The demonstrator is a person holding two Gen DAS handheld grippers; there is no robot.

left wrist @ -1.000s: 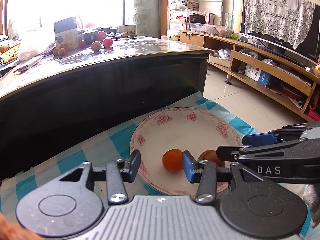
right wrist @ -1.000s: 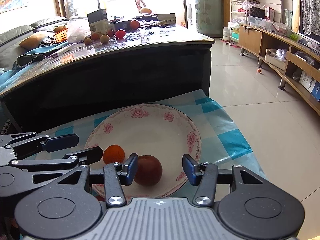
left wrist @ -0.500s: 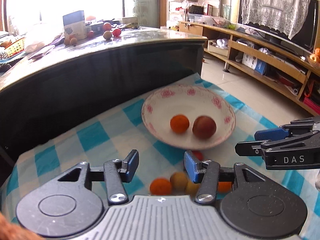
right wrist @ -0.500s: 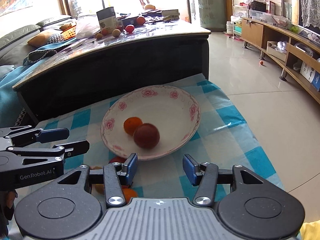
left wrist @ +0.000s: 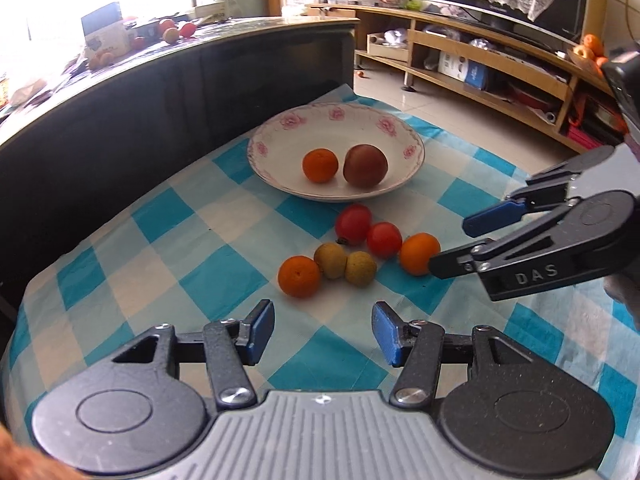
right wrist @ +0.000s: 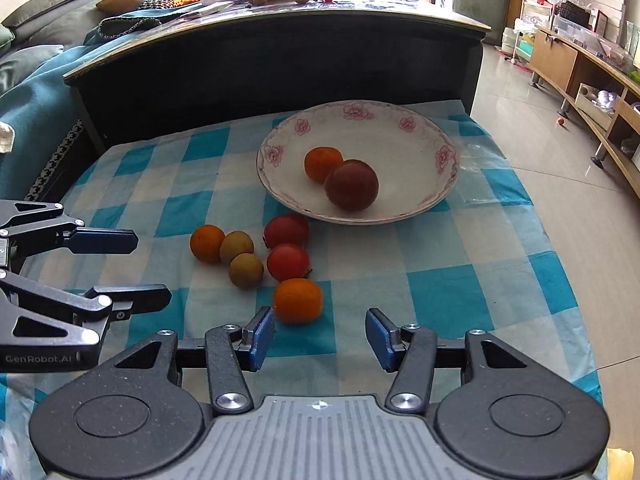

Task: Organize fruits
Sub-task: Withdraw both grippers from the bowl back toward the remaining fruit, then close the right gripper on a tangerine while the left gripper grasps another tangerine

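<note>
Blue-padded, the left gripper (left wrist: 323, 334) hangs with jaws spread wide and empty, pointing at the white floral-rimmed ceramic bowl (left wrist: 408, 178). The right gripper (right wrist: 320, 338) is likewise parted and holding nothing, a small orange mandarin (right wrist: 297, 300) just beside its left pad. Six loose round fruits (left wrist: 358, 250) cluster on the blue-and-white checked cloth (left wrist: 168, 240) just in front of that bowl, their row running roughly crosswise to it. Inside the bowl an orange (left wrist: 319, 165) touches a dark red plum (left wrist: 365, 166).

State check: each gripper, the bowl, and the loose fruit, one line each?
Left gripper: open, empty.
Right gripper: open, empty.
White floral-rimmed bowl: upright, holding one orange fruit and one dark red fruit.
Six loose fruits on the blue checked cloth: clustered beside the bowl.
</note>
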